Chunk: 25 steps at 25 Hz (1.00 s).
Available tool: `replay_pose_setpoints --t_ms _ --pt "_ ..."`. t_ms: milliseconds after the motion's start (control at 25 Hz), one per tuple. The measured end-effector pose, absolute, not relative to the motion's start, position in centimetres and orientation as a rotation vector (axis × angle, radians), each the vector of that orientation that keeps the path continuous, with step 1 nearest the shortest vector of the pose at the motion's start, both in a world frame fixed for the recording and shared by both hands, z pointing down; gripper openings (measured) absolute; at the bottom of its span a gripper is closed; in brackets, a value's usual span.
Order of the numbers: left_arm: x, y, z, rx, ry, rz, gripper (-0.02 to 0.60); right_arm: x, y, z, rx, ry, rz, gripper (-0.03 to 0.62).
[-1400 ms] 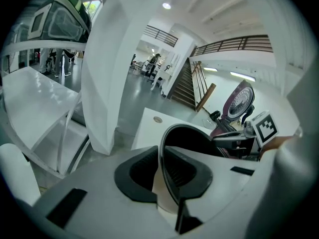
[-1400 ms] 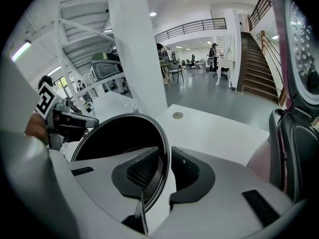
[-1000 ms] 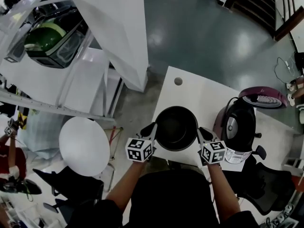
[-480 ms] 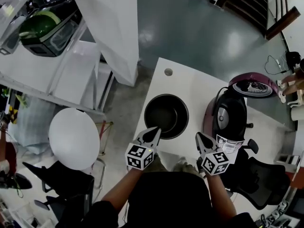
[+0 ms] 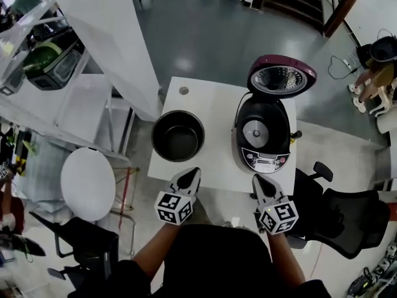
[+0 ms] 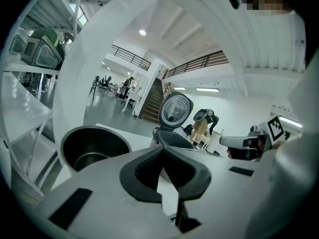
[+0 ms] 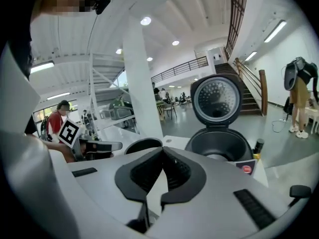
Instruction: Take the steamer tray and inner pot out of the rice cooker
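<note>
Left gripper (image 5: 191,174) at seven o'clock and right gripper (image 5: 258,182) at five point toward twelve, jaws pressed together.

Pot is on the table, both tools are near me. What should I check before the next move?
1. Pot out of the cooker, upright on the table: ok.
2. Lid fully open: ok.
3. Left tool shut, empty, off the pot: ok.
4. Right tool shut, empty, off the cooker: ok.
5. Steamer tray out: cannot tell; none shows on the table.
</note>
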<state>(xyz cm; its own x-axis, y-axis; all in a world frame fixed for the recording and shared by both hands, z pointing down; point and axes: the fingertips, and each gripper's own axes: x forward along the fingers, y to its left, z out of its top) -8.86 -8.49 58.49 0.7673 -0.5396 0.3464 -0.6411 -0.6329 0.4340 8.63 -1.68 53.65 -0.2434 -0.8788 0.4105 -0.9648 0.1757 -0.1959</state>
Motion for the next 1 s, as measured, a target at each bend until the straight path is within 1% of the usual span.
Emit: replay_pose_setpoints --t_ms 200,360,560,800,1000 --pt "-3.0 -0.2 56.1 2.512 -0.863 0.224 0.005 16.0 6.5 50.7 1.959 -2.256 0.458 0.000" --pt "-0.6 5.4 54.7 2.521 -0.934 0.177 0.005 19.8 12.4 50.1 1.973 -2.252 0.422 0.000" --pt "-0.2 11.3 53.7 2.523 -1.007 0.179 0.005 22.4 18.3 50.3 1.994 -2.258 0.440 0.000" --pt "0.2 14.6 51.8 2.580 -1.082 0.210 0.005 25.0 22.1 49.6 2.073 -2.211 0.421 0.000" --pt "-0.7 15.3 50.5 2.601 -1.118 0.189 0.005 25.1 23.1 49.0 2.084 -2.162 0.382 0.000"
